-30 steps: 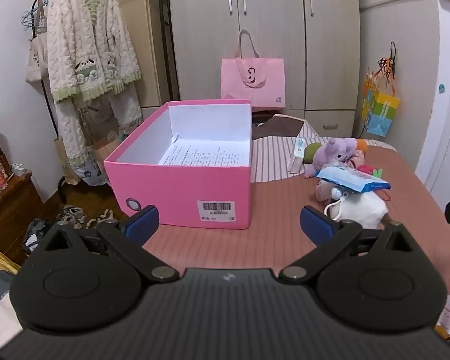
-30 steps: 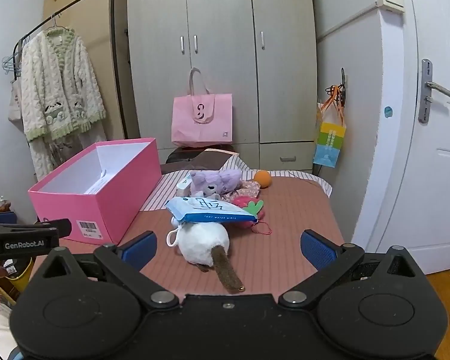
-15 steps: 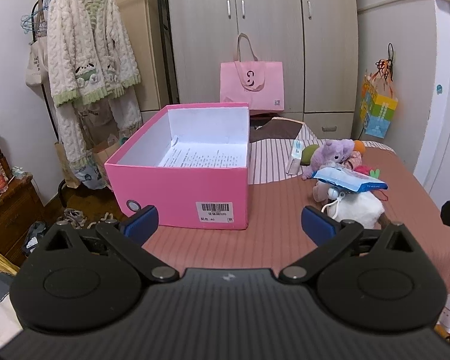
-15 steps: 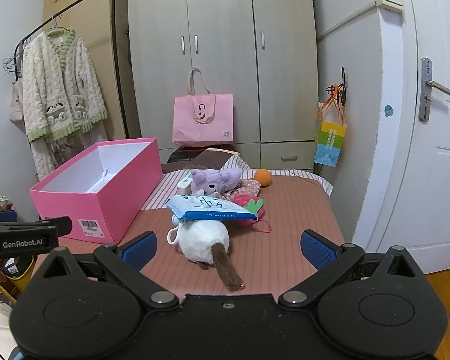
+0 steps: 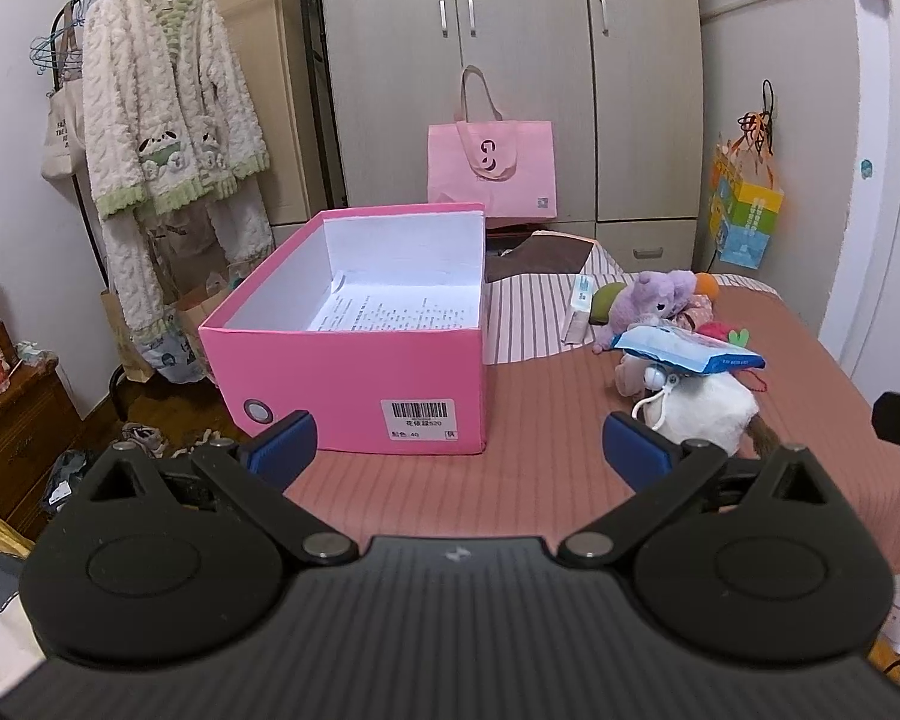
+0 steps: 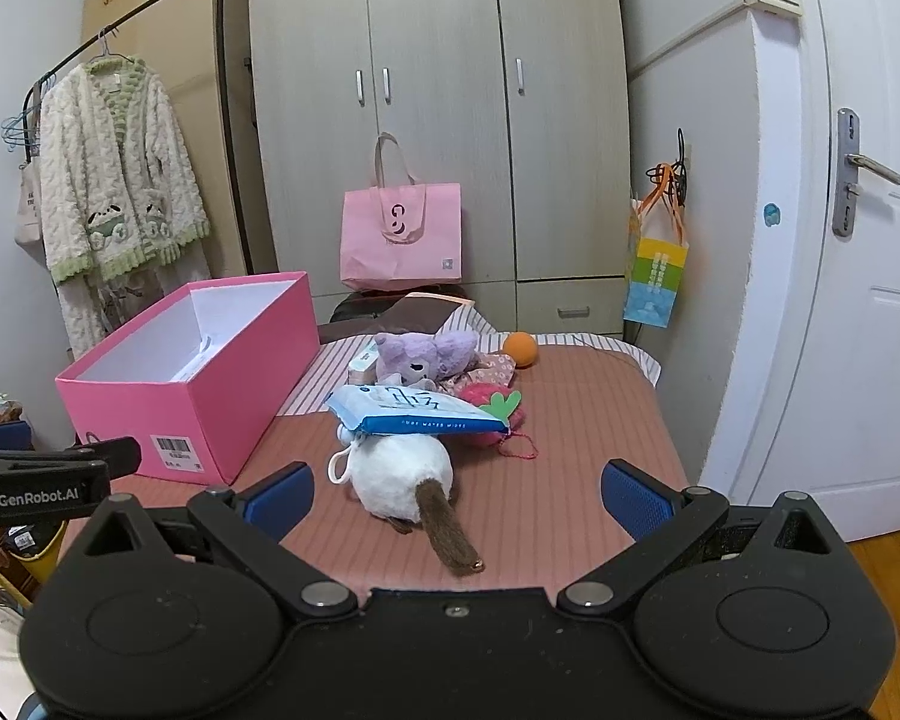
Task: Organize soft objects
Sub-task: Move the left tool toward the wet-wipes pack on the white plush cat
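Plush toys (image 6: pixel 399 468) heaped beside pink box (image 5: pixel 354 387), left tongs (image 5: pixel 456 450) and right tongs (image 6: pixel 456 495) level, wide open, empty

You pull your left gripper (image 5: pixel 456 450) slightly back from the pink box (image 5: pixel 354 384); your right gripper (image 6: pixel 456 495) edges toward the white plush (image 6: pixel 399 477).

The white barcode sticker (image 5: pixel 418 419) on the open pink cardboard box (image 5: pixel 354 396) reads "520" and "40". The black left gripper body (image 6: pixel 36 483) carries "GenRobot.AI". The flat blue-and-white wipes packet (image 6: pixel 411 411) shows lettering too small to read.
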### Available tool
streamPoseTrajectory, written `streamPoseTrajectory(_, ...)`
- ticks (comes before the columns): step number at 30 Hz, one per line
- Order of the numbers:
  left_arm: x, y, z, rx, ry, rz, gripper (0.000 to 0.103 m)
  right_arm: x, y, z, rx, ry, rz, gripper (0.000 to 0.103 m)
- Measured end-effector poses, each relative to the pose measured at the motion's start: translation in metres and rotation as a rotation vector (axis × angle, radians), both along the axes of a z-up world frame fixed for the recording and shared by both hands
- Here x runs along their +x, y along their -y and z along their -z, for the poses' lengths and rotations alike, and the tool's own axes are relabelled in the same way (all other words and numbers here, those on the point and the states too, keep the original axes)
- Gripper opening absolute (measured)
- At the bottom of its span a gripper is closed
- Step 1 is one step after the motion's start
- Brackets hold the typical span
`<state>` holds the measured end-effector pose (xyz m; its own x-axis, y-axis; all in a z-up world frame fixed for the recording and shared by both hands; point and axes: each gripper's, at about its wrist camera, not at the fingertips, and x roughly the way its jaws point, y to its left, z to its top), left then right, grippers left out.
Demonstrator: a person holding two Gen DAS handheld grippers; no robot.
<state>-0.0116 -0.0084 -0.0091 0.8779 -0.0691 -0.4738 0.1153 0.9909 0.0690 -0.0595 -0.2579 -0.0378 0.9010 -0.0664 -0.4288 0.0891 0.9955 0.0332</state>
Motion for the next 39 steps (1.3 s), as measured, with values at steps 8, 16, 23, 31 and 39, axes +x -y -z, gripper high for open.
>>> streamPoseTrajectory(8, -0.002, 0.0, 0.002, -0.002, 0.012, 0.006, 0.103, 0.001, 0.001, 0.003, 0.001, -0.004, -0.002, 0.103)
streamPoseTrajectory(16, -0.009, -0.009, 0.005, -0.06, 0.049, 0.052, 0.103, 0.002, 0.001, 0.008, 0.006, -0.015, -0.002, 0.103)
streamPoseTrajectory(23, -0.006, -0.01, 0.004, -0.062, 0.043, 0.051, 0.103, 0.003, 0.002, 0.009, 0.005, -0.018, -0.002, 0.103)
streamPoseTrajectory(31, 0.004, -0.007, 0.008, -0.063, 0.01, 0.058, 0.103, 0.011, 0.007, 0.013, 0.012, -0.037, -0.004, 0.103)
streamPoseTrajectory(39, 0.023, 0.004, -0.001, -0.081, -0.014, 0.102, 0.103, 0.029, 0.013, 0.012, 0.0, -0.046, -0.02, 0.103)
